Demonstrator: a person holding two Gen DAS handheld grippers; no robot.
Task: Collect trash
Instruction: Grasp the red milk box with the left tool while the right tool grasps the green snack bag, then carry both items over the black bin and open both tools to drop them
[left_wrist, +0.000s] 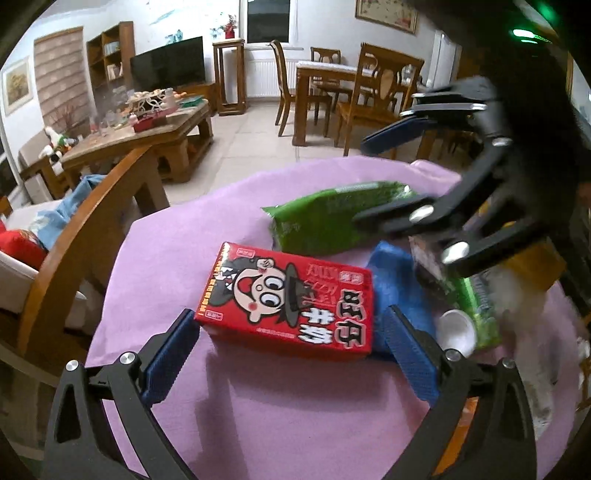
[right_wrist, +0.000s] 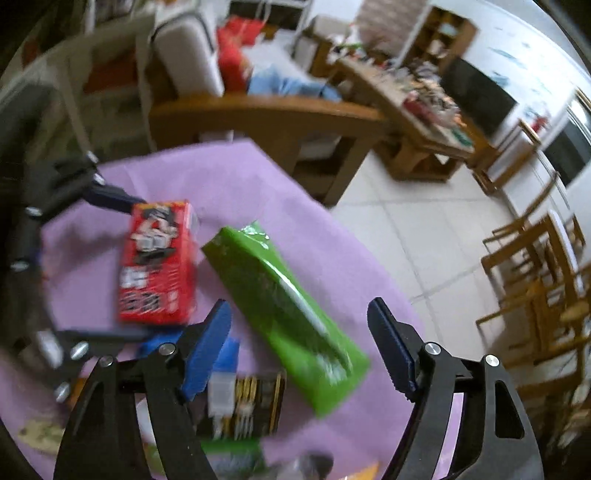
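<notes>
One red carton (left_wrist: 286, 301), one green packet (left_wrist: 332, 218), one white cup (left_wrist: 458, 332), two tongs.

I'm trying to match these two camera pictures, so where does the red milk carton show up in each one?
Left wrist view: the red milk carton lies low in the middle, between the left gripper fingers, not touching them.
Right wrist view: the carton is left of middle, blurred.
Shared landmark: the green packet lies right beside the carton on the purple cloth.

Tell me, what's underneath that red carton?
The red carton lies on the purple cloth; a blue thing pokes out from under its far right corner. What the cloth itself covers cannot be seen.
</notes>
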